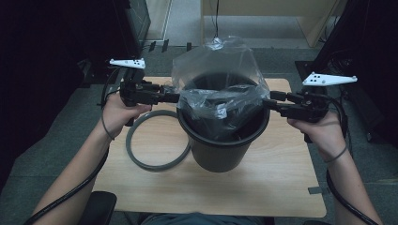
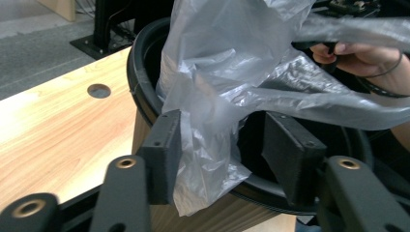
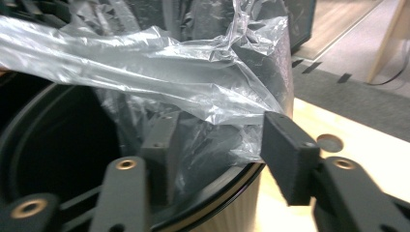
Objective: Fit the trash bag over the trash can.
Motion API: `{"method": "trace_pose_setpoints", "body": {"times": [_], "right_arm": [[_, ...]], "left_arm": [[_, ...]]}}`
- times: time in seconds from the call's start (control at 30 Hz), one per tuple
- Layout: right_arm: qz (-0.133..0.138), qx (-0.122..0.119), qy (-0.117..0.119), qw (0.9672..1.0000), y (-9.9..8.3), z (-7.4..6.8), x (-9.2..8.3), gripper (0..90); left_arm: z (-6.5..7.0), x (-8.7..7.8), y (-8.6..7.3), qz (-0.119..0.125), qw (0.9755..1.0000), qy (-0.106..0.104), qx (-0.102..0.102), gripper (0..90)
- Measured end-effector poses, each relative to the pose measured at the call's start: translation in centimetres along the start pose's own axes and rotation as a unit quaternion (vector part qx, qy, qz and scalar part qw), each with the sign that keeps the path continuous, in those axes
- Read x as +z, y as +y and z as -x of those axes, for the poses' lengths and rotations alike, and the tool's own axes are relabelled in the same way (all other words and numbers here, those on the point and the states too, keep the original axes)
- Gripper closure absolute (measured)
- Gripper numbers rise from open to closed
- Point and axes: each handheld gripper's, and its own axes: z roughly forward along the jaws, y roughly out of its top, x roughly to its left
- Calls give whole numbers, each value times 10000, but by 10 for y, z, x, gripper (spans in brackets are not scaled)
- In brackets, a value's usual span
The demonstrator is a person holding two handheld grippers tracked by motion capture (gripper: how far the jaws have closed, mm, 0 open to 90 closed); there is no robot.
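The left gripper (image 1: 174, 97) and the right gripper (image 1: 268, 104), seen from the high view, reach in from opposite sides to the rim of a round black plastic bucket (image 1: 220, 150) standing mid-desk on the light wooden desk (image 1: 263, 187). A thin, clear, crumpled plastic bag (image 1: 216, 75) billows up out of the bucket and sags across its mouth between the two grippers. A grey plastic ring (image 1: 155, 143) lies flat on the desk, against the bucket's left side.

In the left gripper view, the jaws stand apart. A hanging fold of the bag (image 2: 208, 145) drapes between them over the bucket rim (image 2: 145, 96), lying against the left pad (image 2: 164, 150) but not pinched.

In the right gripper view, the jaws are likewise apart, straddling the bucket's wall (image 3: 217, 193): one pad (image 3: 162, 140) sits inside behind the film (image 3: 145, 67), the other pad (image 3: 287, 154) outside, with nothing clamped.

The bag looks very light, limp and slippery, and likely tears if yanked. The best hold is probably a gathered fold of its edge just at the rim, taken on both sides so it can be stretched over the lip.
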Motion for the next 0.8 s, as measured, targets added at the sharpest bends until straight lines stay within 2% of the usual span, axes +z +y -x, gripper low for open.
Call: {"method": "trace_pose_setpoints", "body": {"times": [0.2, 0.37, 0.47, 0.5, 0.53, 0.57, 0.63, 0.67, 0.8], "right_arm": [[8, -190, -288, 9994, 6, 3, 10, 438], [-10, -189, -469, 9987, 12, 9, 19, 433], [20, -150, -474, 9988, 17, 13, 26, 442], [27, -118, -451, 9989, 19, 13, 29, 489], [35, -87, -382, 9992, 20, 13, 30, 574], [42, -25, -303, 9995, 21, 12, 31, 696], [-1, 204, -106, 9997, 23, 10, 31, 846], [-47, 317, -8, 9995, 23, 10, 29, 889], [-154, 556, 248, 9980, 18, 7, 18, 900]], "left_arm": [[-3, 2, 3, 14, 9999, 105, -30, 489], [-10, 10, 14, -25, 9999, 131, -98, 497], [-9, 17, 19, -35, 9998, 143, -123, 520], [-9, 18, 20, -43, 9998, 135, -103, 535], [-8, 20, 20, -49, 9999, 117, -115, 566], [-7, 20, 20, -62, 9999, 112, -116, 609], [-5, 18, 19, -103, 9998, 87, -175, 715], [-4, 16, 18, -113, 9997, 68, -220, 755], [-2, 6, 11, -151, 9995, -19, -285, 830]]}}
